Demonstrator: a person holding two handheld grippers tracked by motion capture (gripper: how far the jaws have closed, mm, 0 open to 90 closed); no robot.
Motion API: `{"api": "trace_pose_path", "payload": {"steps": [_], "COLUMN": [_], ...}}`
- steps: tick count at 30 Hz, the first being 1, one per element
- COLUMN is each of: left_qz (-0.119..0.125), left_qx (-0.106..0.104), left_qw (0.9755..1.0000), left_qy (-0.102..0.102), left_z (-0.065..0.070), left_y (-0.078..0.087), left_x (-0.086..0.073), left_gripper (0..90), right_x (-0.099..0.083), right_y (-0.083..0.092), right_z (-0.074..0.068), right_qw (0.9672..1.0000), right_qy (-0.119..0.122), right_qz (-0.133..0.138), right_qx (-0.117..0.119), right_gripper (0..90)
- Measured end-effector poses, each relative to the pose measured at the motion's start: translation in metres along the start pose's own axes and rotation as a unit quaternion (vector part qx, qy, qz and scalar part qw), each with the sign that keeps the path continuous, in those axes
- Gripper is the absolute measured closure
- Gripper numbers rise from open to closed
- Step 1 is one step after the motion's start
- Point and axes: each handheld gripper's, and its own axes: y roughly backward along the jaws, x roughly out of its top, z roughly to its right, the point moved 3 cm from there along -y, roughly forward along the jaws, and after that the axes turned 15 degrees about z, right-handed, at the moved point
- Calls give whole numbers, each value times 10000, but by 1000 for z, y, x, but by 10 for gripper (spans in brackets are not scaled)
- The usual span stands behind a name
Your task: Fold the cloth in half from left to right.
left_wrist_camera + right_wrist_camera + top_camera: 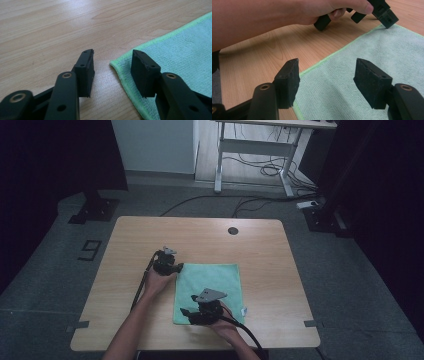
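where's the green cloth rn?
High view: green cloth lies flat on the table, centre-front, left gripper at its far-left corner, right gripper at its near-left corner.

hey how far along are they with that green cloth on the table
Early. Done: the green cloth lies flat and unfolded on the table. In hand: the left gripper straddles the cloth's far left corner with its jaws apart, one over wood and one over cloth; the right gripper straddles the near left edge the same way, nothing pinched. Left: closing on the cloth and lifting it, probably to fold it.
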Motion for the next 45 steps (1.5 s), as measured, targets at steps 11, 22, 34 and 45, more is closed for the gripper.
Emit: {"api": "trace_pose_path", "payload": {"steps": [11,22,34,45], "left_qz": [-14,-49,-112,-45], "left_qx": [-127,-173,-170,-178], "left_qw": [9999,9998,9998,9998], "left_qy": [-8,14,-30,-62], "left_z": [5,8,10,12], "left_y": [1,1,3,8], "left_x": [0,0,1,5], "left_gripper": [754,857,864,864], "right_x": [-5,-17,-25,-25], "right_y": [-8,-20,-31,-29], "right_z": [-12,-29,-38,-36], "right_qw": [9999,9985,9963,9956], "right_qy": [0,101,273,540], "right_qz": [-87,-404,-745,-762], "right_qx": [105,365,331,-60], "right_gripper": [397,454,552,758]}}
